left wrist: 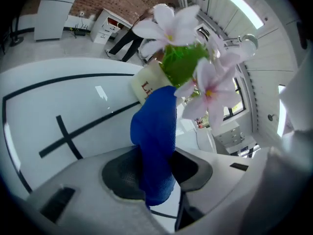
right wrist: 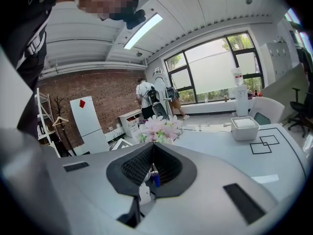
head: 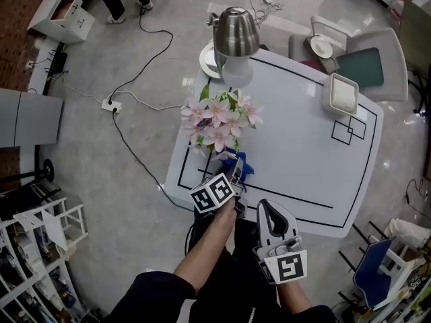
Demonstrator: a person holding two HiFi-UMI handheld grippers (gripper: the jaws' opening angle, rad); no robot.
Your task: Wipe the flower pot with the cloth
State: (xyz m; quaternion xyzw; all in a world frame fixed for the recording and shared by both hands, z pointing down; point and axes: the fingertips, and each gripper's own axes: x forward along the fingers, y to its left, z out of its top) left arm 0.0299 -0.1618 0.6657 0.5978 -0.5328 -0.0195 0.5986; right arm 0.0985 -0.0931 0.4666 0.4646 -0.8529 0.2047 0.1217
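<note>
— White table (head: 303,147) with black lines on it, gray floor (head: 135,187) all around. Is that where the flowers are?

— Yes. The flower pot (left wrist: 148,83) stands near the table's left edge, close to my side. Pink flowers (head: 219,121) fill the top, so from my head I see mostly petals.

— What is your left claw doing?

— My left claw (left wrist: 156,165) is pinching the blue cloth (left wrist: 154,131). The cloth sticks up out of the jaws. Its top end meets the side of the cream pot, just under the green leaves (left wrist: 183,65).

— And the other one?

— My right claw (right wrist: 152,153) has its jaws pressed together with nothing in them. It hangs by the near edge of the table, beside my left arm (head: 209,247), apart from the pot.

— What else is on the table?

— A white square box (head: 342,94) sits at the far right, next to two small black squares (head: 350,130) drawn on the top. A shiny metal lamp (head: 236,31) is over the far corner, behind the flowers.

— Anything on the floor?

— A white plug strip (head: 111,103) with black cords (head: 145,59) lies off to the left.
</note>
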